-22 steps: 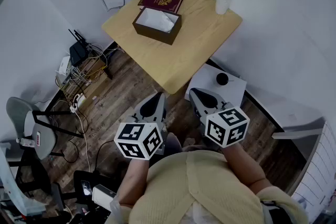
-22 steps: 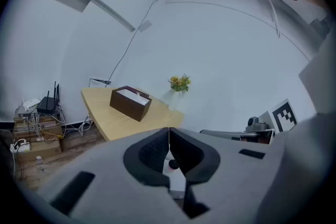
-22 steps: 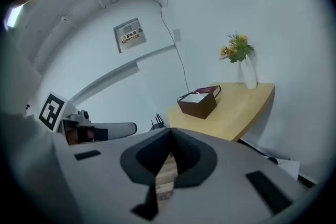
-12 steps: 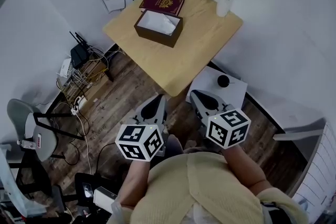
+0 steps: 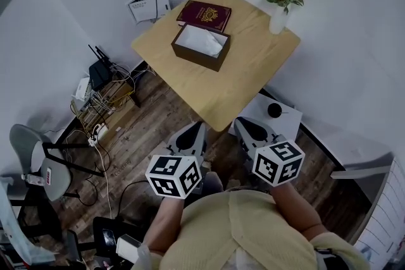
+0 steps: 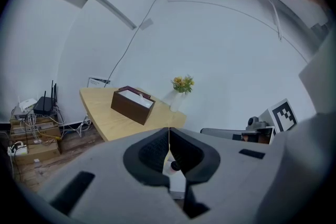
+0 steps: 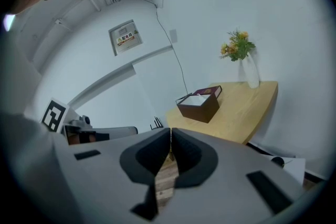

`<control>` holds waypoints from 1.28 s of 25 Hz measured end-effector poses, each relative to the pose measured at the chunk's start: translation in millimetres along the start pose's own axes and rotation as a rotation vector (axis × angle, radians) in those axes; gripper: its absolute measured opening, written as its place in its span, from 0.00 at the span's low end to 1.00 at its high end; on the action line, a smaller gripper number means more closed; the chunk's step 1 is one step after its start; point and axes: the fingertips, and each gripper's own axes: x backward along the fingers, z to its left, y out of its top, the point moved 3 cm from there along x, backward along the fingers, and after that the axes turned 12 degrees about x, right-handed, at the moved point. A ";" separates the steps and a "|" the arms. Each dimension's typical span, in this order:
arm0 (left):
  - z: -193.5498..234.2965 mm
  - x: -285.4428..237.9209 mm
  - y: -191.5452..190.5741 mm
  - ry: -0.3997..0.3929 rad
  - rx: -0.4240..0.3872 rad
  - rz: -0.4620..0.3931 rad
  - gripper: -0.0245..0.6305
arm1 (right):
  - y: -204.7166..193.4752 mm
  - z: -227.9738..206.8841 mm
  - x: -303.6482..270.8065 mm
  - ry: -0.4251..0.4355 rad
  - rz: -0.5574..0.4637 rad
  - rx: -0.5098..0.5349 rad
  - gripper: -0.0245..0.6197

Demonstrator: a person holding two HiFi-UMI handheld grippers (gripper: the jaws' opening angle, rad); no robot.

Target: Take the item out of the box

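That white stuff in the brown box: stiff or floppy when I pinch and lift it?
The white item looks creased and rumpled, so it is probably soft and floppy and should drape rather than hold shape. It seems light, so the brown box probably won't lift off the table with it.

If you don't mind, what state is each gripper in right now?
Left gripper: closed, jaws together, holding nothing.
Right gripper: closed, jaws together, holding nothing.

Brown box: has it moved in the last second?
No. The brown box still lies beside the dark red lid, equally far from the vase; only the view shifted.
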 end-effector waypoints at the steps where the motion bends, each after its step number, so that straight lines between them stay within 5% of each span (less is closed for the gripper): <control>1: 2.4 -2.0 3.4 -0.003 0.000 0.003 0.07 | 2.1 0.1 -4.1 -0.002 0.001 0.000 0.09; 32: 81.1 -42.2 49.0 -0.079 0.007 0.143 0.07 | 16.9 10.0 -103.3 -0.077 0.088 -0.050 0.09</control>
